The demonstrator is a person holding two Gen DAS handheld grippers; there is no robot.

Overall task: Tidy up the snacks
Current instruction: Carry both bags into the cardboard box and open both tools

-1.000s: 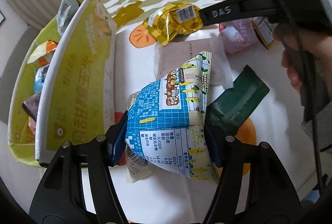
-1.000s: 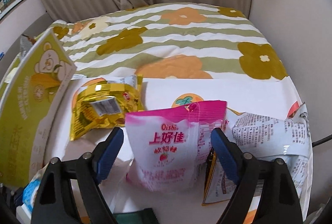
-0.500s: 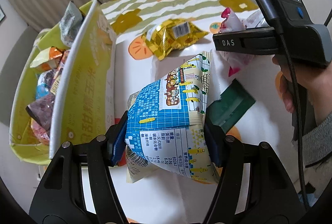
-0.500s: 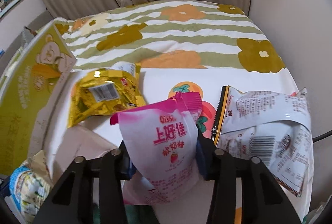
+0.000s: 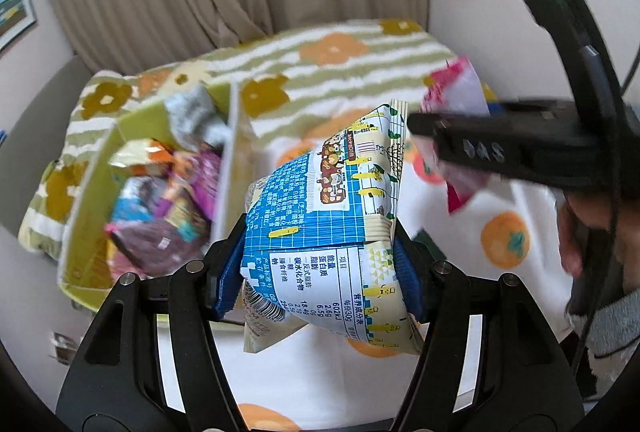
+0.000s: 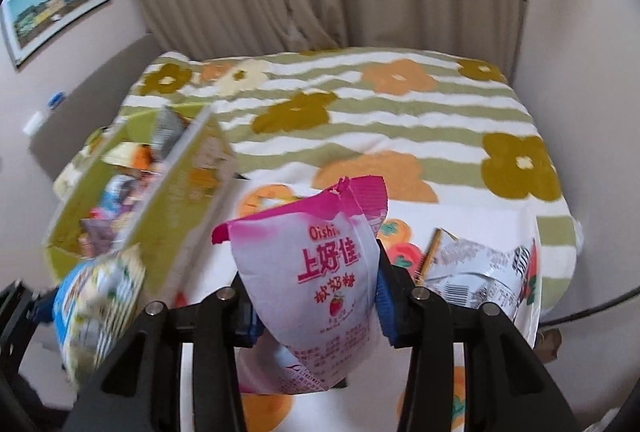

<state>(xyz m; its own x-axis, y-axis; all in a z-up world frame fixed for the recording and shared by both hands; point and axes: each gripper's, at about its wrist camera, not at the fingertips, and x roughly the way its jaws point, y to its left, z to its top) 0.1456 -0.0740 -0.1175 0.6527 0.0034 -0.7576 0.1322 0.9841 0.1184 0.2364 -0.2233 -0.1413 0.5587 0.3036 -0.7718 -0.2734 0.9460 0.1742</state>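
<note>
Left wrist view: my left gripper (image 5: 320, 264) is clamped on a blue-and-white gridded foil snack bag (image 5: 332, 232), blue pads pressing into both sides of its lower half, bag lifted clear of the white orange-print cloth (image 5: 504, 244). Just left of it sits the yellow-green cardboard box (image 5: 96, 192), open-topped, already holding a jumble of small packets (image 5: 160, 200).

Right wrist view: my right gripper (image 6: 316, 308) is closed on a pink-and-white puffed strawberry snack pouch (image 6: 320, 280), held upright, pinched at its waist. A silver crinkled packet with printed text (image 6: 484, 276) lies on the cloth to the right, not yet collected.

Judgement: both hands are mid-carry toward the box. To do it well I'd bring the left bag over the near wall first, high enough that its hanging bottom corner clears the tall white flap (image 5: 230, 160), and let go only once it is inside the walls. The pouch should wait its turn so my grippers don't meet over the opening. Puffed bags slide; I keep the squeeze steady
</note>
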